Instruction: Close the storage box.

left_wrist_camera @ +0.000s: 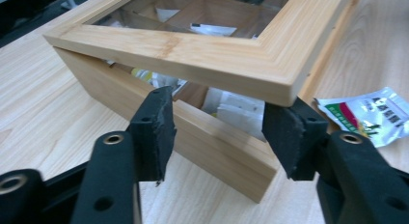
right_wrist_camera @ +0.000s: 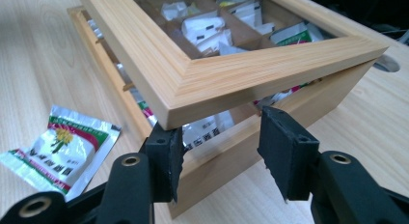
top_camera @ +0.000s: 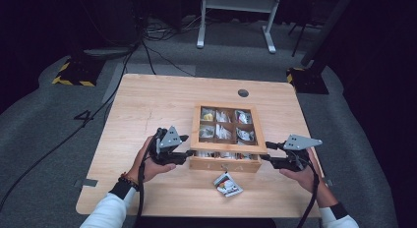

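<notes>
Both hand-held grippers, left (top_camera: 186, 145) and right (top_camera: 266, 152), jaws parted and clamping nothing, are propping the box (top_camera: 225, 162) lid (top_camera: 228, 147) ajar at table centre; next, the packet (top_camera: 227, 184) at six o'clock probably needs picking up.

Left gripper (left_wrist_camera: 217, 130) jaws stand apart under the raised corner of the lid (left_wrist_camera: 193, 48), straddling the box (left_wrist_camera: 212, 147) wall. Packets (white, some printed) lie visible through the gap. One sachet (left_wrist_camera: 371, 115) rests on the table (left_wrist_camera: 43, 113) beside the box.
</notes>
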Tool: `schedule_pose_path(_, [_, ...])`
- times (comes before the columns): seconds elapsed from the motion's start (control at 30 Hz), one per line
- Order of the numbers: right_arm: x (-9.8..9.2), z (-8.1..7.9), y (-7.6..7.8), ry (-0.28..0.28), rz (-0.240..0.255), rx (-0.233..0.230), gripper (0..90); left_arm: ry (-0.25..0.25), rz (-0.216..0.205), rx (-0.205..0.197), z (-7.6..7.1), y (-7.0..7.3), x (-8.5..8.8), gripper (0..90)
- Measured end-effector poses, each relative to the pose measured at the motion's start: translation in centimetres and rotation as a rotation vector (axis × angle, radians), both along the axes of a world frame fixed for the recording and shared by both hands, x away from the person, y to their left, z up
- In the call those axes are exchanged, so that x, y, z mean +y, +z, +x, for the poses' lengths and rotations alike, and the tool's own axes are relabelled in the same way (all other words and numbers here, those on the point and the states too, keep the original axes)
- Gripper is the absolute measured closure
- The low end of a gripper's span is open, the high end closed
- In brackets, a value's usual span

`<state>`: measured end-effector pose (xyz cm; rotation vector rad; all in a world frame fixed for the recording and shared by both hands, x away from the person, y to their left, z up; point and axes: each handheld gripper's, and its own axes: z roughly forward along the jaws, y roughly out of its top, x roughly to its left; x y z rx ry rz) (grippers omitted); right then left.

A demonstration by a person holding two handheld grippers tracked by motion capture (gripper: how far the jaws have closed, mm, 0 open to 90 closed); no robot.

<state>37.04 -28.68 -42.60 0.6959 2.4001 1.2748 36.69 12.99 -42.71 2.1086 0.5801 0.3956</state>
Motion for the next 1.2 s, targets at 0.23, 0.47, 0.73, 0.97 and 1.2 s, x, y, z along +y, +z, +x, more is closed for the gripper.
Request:
schedule_pose_path(0.23, [0.5,-0.7,-0.2,0.025,-0.04,0.011,46.8,-0.03,0.034,0.011,-0.6,-0.5,-0.6,44.5])
schedule_pose_path(0.47, [0.4,-0.9,-0.8,0.031,-0.037,0.034,46.9,-0.032,0.043,0.027,-0.8,-1.0,-0.6,43.5])
schedule_pose_path(0.73, [0.4,-1.1,-1.1,0.029,-0.033,0.047,46.6,-0.031,0.055,0.036,-0.8,-1.4,-0.7,43.8])
schedule_pose_path(0.97, [0.5,-1.2,-1.5,0.02,-0.034,0.058,47.1,-0.035,0.041,0.05,-0.9,-1.6,-0.7,41.6])
schedule_pose_path(1.2, [0.5,-1.3,-2.0,0.015,-0.034,0.079,46.7,-0.035,0.028,0.056,-0.9,-1.6,-0.7,41.1])
